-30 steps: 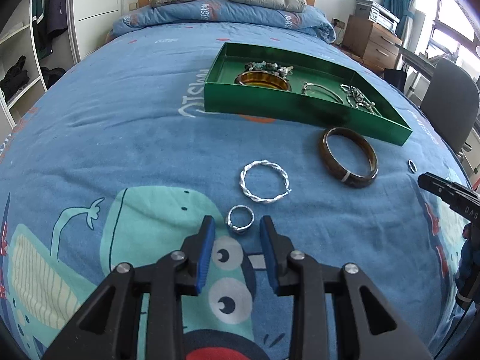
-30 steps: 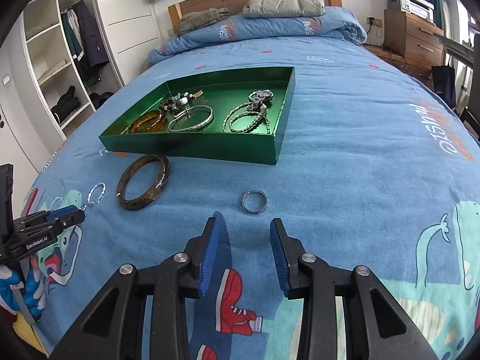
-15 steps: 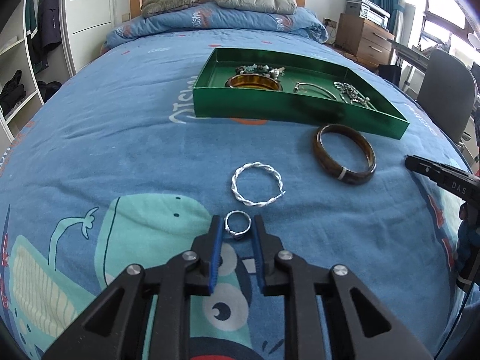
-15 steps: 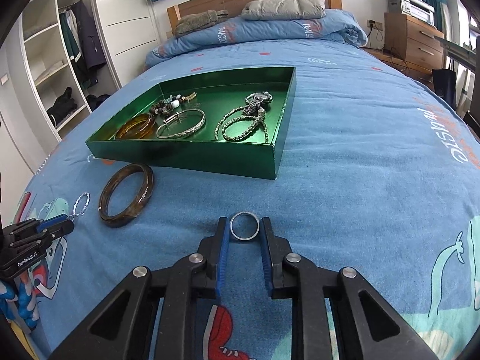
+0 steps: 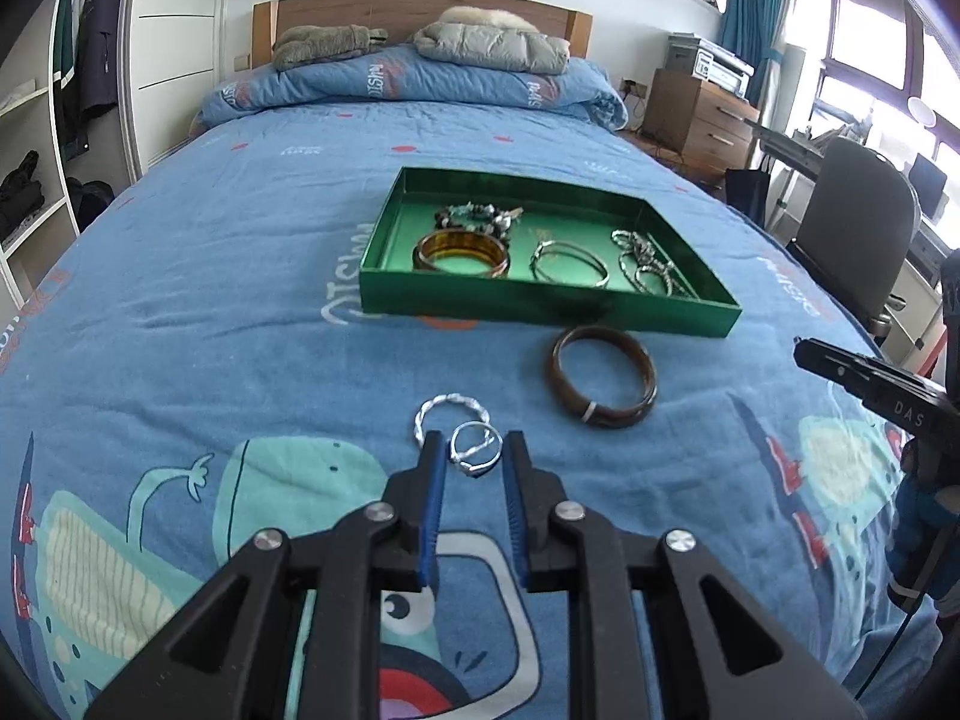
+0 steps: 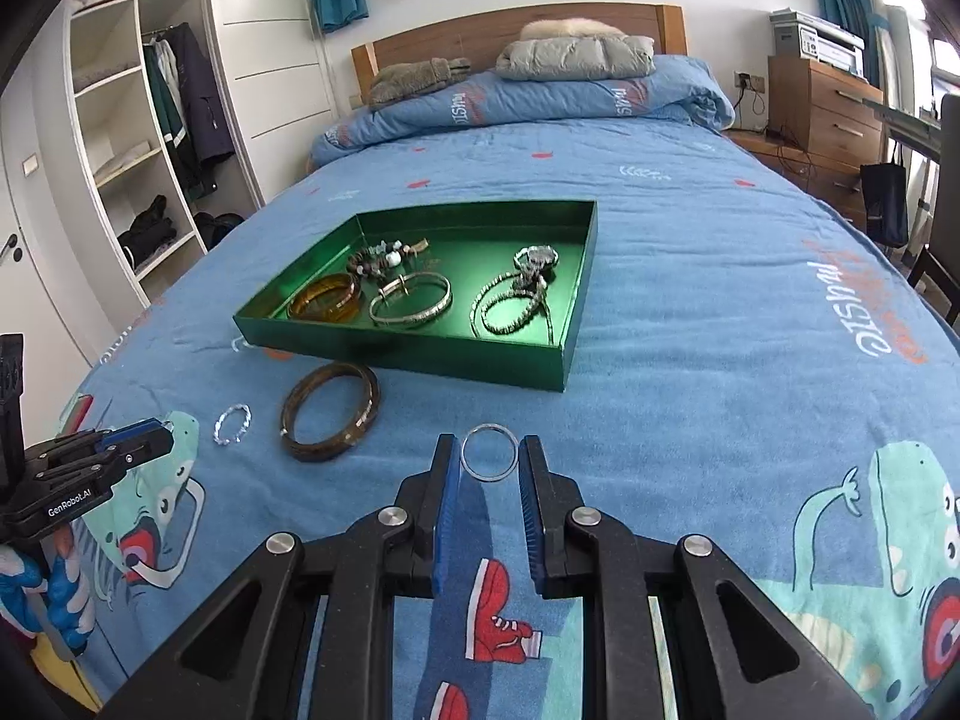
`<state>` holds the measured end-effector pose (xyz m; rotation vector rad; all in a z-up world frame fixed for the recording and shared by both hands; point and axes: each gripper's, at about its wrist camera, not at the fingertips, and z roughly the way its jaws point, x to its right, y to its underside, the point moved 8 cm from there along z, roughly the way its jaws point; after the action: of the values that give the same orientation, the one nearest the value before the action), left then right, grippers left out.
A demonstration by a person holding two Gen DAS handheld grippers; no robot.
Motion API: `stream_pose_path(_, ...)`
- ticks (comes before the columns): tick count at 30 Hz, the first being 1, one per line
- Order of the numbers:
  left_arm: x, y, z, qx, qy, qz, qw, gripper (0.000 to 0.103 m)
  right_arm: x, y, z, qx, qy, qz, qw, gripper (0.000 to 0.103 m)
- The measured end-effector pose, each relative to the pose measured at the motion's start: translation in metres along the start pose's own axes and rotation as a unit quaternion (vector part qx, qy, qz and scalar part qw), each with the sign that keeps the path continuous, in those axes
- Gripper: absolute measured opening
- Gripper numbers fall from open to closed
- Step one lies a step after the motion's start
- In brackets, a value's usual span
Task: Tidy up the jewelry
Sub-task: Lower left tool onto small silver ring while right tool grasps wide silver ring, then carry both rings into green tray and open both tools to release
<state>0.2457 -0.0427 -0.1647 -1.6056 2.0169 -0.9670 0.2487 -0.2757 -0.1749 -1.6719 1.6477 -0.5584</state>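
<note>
Left gripper [image 5: 474, 461] clamped on a small silver ring [image 5: 475, 450], pinched between the blue pads, lifted off the bedspread [image 5: 180, 312]. Right gripper [image 6: 489, 462] clamped on a plain round ring [image 6: 489, 453], held upright between its pads, also above the bedspread. Twisted silver bracelet [image 5: 447, 411] lies flat on the bedspread just beyond the left gripper's tips, partly hidden behind the ring. Dark brown bangle [image 5: 601, 376] lies flat to its right, just in front of the green tray [image 5: 540, 306], not touching it as far as I can tell. Inside the tray: amber bangle [image 5: 461, 252] at the left, beaded bracelet [image 5: 474, 217] behind it, thin silver bangle [image 5: 569, 264] in the middle, silver chain pieces [image 5: 645, 261] at the right. Tray sits mid-bed. Pillows and a folded grey jacket [image 5: 492, 48] at the headboard, wooden drawer unit [image 5: 699, 117] and chair [image 5: 855, 240] off to the right.
</note>
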Motion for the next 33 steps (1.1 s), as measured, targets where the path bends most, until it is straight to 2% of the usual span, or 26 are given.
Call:
stream_pose_path(4,0.014,-0.041,0.001,0.021,0.010,0.014,0.9996,0.018,-0.006,-0.033,-0.007,0.020,-0.006,-0.009,1.000,0.020)
stream_pose_path(8,0.030,-0.082,0.027,0.021,0.022,0.024,0.9993,0.018,-0.012,-0.070,0.006,0.028,-0.010,-0.025,0.999,0.020)
stream_pose_path(12,0.046,-0.121,0.068,0.008,0.029,0.037,0.9989,0.018,-0.013,-0.106,0.038,0.019,-0.016,-0.038,0.999,0.020)
stream_pose_path(18,0.059,-0.164,0.144,-0.033,0.029,0.033,0.9985,0.018,0.001,-0.152,0.104,-0.014,-0.037,-0.033,0.999,0.020)
stream_pose_path(21,0.066,-0.175,0.179,-0.057,0.029,0.038,0.9972,0.018,0.012,-0.163,0.139,-0.039,-0.040,-0.036,0.998,0.020)
stream_pose_path(26,0.069,-0.176,0.223,-0.090,0.014,0.050,0.9946,0.018,0.028,-0.161,0.191,-0.093,-0.041,-0.044,0.994,0.020)
stream_pose_path(33,0.070,-0.165,0.245,-0.119,-0.004,0.067,0.9906,0.018,0.033,-0.147,0.231,-0.153,0.001,-0.104,0.983,0.020)
